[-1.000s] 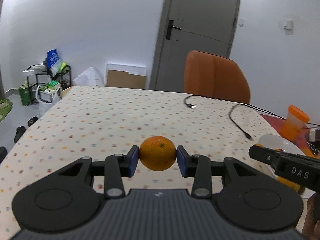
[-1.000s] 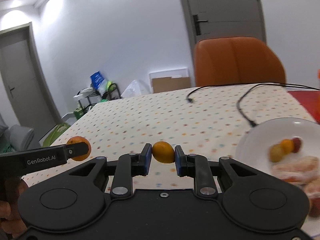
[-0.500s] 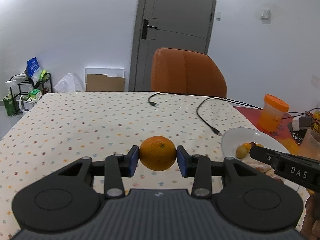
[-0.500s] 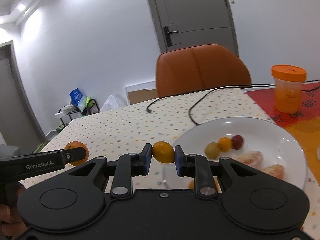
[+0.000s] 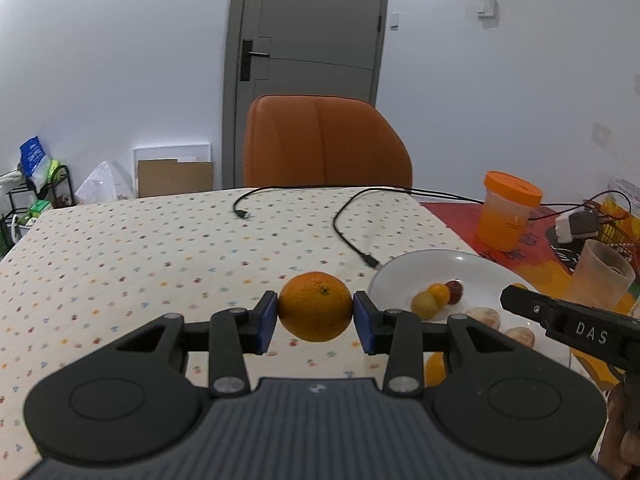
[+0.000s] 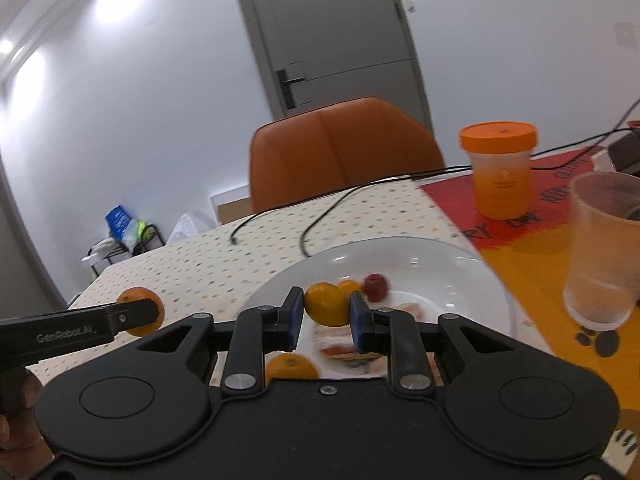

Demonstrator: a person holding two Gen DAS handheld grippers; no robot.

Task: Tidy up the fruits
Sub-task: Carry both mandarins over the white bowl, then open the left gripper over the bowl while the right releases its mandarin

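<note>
Left gripper (image 5: 315,317): fingers closed on a round orange fruit (image 5: 315,306), held above the dotted-cloth desk (image 5: 160,256), just beside the white round plate (image 5: 404,270).
Right gripper (image 6: 326,317): fingers closed on a small yellow-orange fruit (image 6: 326,304), held over that plate (image 6: 472,280).

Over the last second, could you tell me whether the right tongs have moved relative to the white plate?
Yes. The right tongs, shut on a small orange fruit, have swung rightward and now sit over the white plate.
</note>
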